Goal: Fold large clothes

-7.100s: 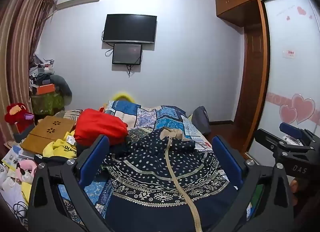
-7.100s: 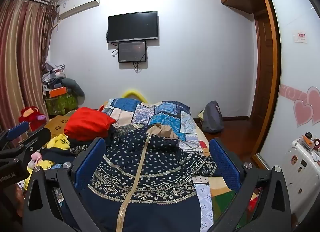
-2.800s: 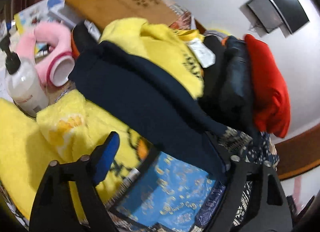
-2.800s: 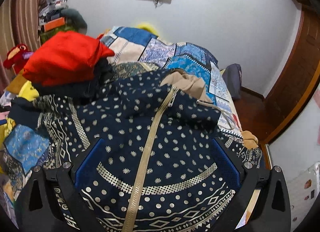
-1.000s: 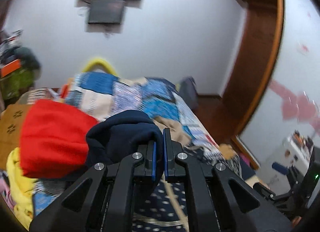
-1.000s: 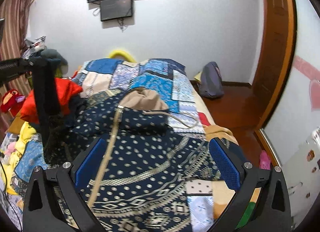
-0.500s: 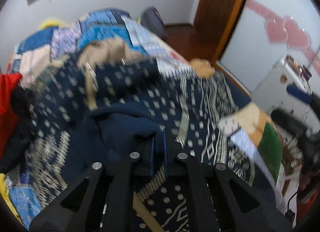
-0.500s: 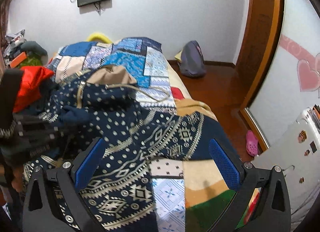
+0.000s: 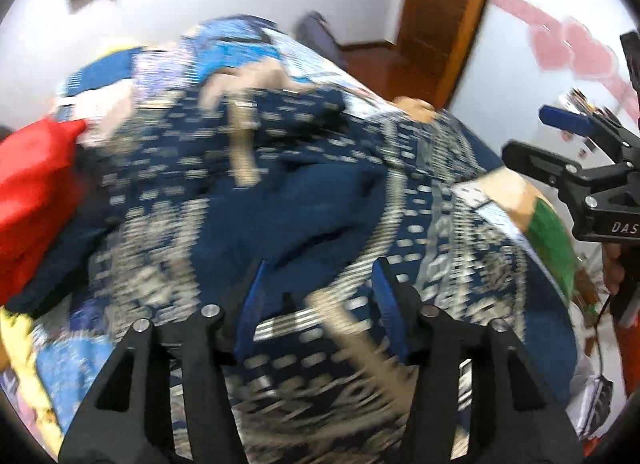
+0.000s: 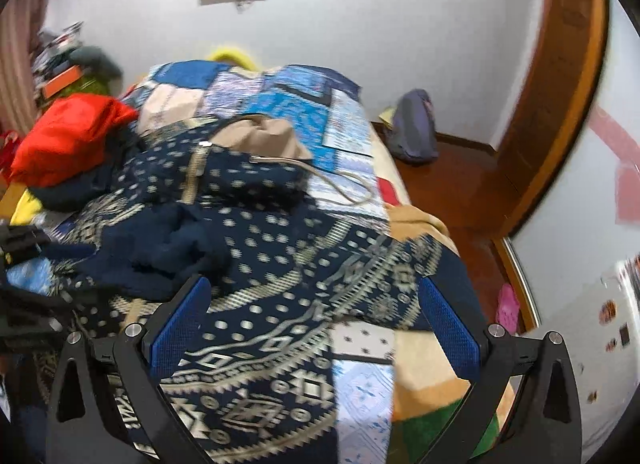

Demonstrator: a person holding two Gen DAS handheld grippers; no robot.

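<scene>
On the far left a red garment (image 10: 68, 136) sits piled at the bed's edge, apart from the work. Next to it, spread over the patchwork quilt (image 10: 280, 100), lies the patterned jacket (image 10: 280, 264), zip up the middle, tan hood lining toward the wall. Its plain navy sleeve (image 9: 304, 200) lies in a bunch across the chest, just ahead of the left gripper (image 9: 320, 296), whose blue fingers stand apart with nothing between them. Further right, the right gripper (image 10: 316, 328) hovers over the jacket's lower hem with its fingers spread wide and empty.

The jacket looks soft, thick and a bit heavy, so it will probably sag and drag rather than hold a crease; a cuff, the hem corner or the shoulder seam seem the surest places to pinch.

The left view is smeared with motion, so the sleeve's cuff is hard to pick out. The jacket's right sleeve cannot be made out, and its bottom edge is cut off behind the grippers.
</scene>
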